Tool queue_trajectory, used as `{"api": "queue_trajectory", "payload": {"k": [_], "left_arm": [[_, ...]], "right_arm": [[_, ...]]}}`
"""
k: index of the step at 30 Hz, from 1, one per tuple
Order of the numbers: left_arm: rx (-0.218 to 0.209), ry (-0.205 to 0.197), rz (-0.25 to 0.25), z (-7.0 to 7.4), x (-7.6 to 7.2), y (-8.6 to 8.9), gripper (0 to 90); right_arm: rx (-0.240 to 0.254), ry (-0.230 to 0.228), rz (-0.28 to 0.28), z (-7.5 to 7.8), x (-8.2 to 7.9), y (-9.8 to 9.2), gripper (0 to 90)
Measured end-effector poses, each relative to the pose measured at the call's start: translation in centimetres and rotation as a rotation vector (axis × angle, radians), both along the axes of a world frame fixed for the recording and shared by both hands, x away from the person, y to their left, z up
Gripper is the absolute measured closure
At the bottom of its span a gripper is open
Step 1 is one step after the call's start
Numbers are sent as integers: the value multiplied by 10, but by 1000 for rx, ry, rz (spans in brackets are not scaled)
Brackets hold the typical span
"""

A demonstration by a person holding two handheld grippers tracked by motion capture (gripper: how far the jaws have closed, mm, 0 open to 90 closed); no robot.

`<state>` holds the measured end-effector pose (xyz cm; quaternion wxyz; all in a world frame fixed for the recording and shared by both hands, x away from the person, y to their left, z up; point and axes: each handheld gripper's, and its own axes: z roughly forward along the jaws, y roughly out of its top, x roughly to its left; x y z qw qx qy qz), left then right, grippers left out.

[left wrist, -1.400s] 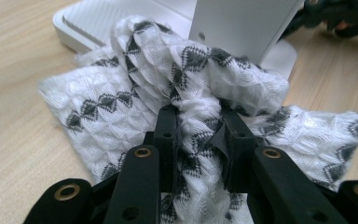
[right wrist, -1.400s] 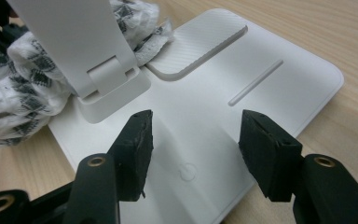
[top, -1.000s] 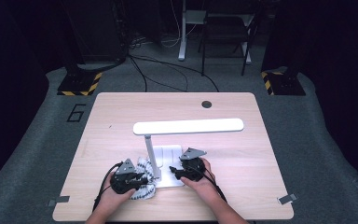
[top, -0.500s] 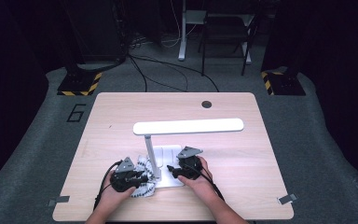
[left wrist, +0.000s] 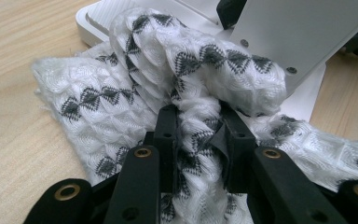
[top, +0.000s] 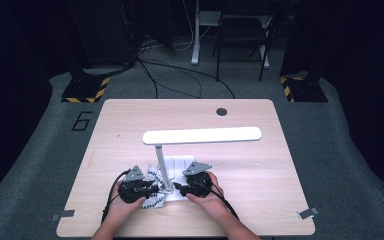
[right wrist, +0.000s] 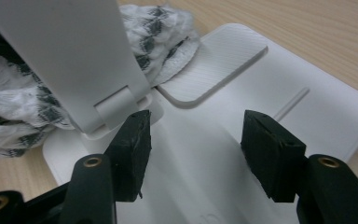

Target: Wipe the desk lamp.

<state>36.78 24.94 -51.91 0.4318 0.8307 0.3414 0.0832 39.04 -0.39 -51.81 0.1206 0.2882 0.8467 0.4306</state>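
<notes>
The left gripper (left wrist: 198, 135) is clamped tight on a bunched fold of the white cloth with the dark diamond pattern (left wrist: 168, 74), which lies crumpled on the wooden table (top: 260, 165) against the white desk lamp's base (right wrist: 270, 88), right by the lamp post (right wrist: 70, 51). The right gripper (right wrist: 196, 135) hovers over that base with nothing between its jaws; they've just been closing a bit but remain apart, one pad beside the post's foot.

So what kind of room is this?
Probably a lab or recording studio: one wooden table on grey carpet, cables trailing across the floor, and black stands with yellow-black striped bases in a dark room.
</notes>
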Motion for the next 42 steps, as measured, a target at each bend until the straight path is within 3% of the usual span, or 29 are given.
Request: {"api": "queue_trajectory", "payload": {"k": [4, 11, 18, 22, 25, 28, 32, 42], "left_arm": [[-6, -13, 11, 0, 2, 0, 719], [-15, -1, 22, 0, 13, 2, 720], [-19, -4, 43, 1, 22, 3, 719], [-18, -7, 49, 0, 27, 3, 719], [-39, -4, 78, -1, 29, 2, 720], [-33, -4, 75, 0, 33, 2, 720], [-34, -4, 85, -1, 36, 2, 720], [-35, -11, 108, -2, 44, 1, 720]], "right_arm": [[-3, -8, 26, 0, -3, 4, 442], [-2, 5, 40, 1, -6, 3, 442], [14, -3, 6, 0, -1, 3, 426], [33, 27, -4, 1, 1, 3, 423], [44, 24, 16, 4, -2, 2, 432], [44, 34, 27, 4, -5, 1, 434], [44, 30, 91, 2, -12, -2, 452], [46, 44, 124, 1, -15, -4, 433]]}}
